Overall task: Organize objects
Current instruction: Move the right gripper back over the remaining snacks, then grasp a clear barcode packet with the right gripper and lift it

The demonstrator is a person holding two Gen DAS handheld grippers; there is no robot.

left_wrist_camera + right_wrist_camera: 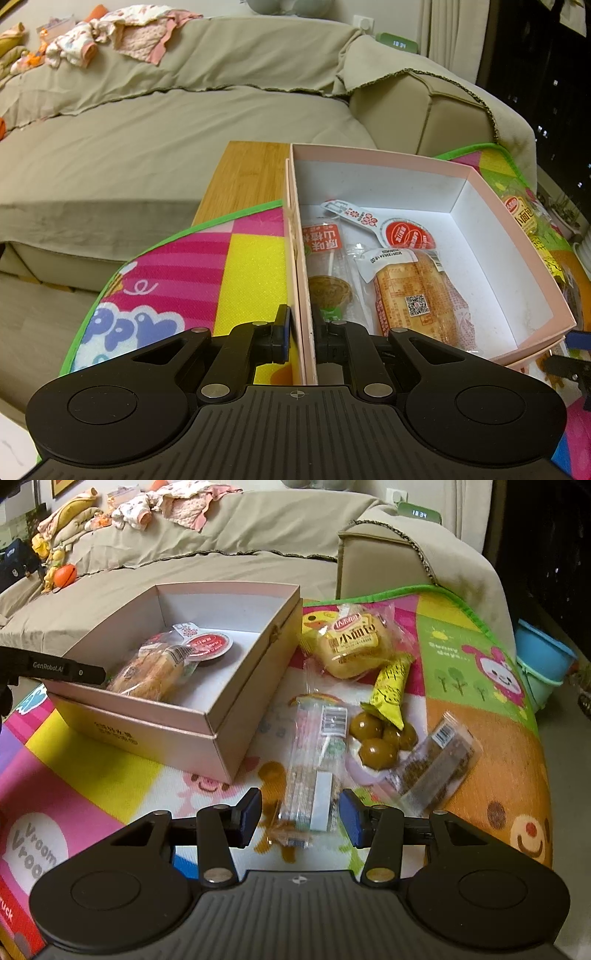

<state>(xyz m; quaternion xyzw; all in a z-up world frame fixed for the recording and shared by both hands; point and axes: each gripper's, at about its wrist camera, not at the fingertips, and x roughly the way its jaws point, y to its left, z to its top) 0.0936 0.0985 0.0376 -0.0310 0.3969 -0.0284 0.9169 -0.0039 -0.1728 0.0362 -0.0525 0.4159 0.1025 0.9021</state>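
The left gripper (pixel 301 334) is clenched on the pink cardboard box's (pixel 301 258) wall to steady it; the right gripper (pixel 301 818) straddles a clear long snack packet (pixel 314 771), its pads apparently not pressing yet.

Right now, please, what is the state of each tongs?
Left tongs: shut on the pink box wall.
Right tongs: around the clear snack packet; whether they grip it cannot be told.

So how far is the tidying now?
Done: a bread pack, a lollipop and a round cup lie in the box. In hand: left gripper clamps the box wall; right gripper straddles a clear packet. Left: four snacks on the mat.
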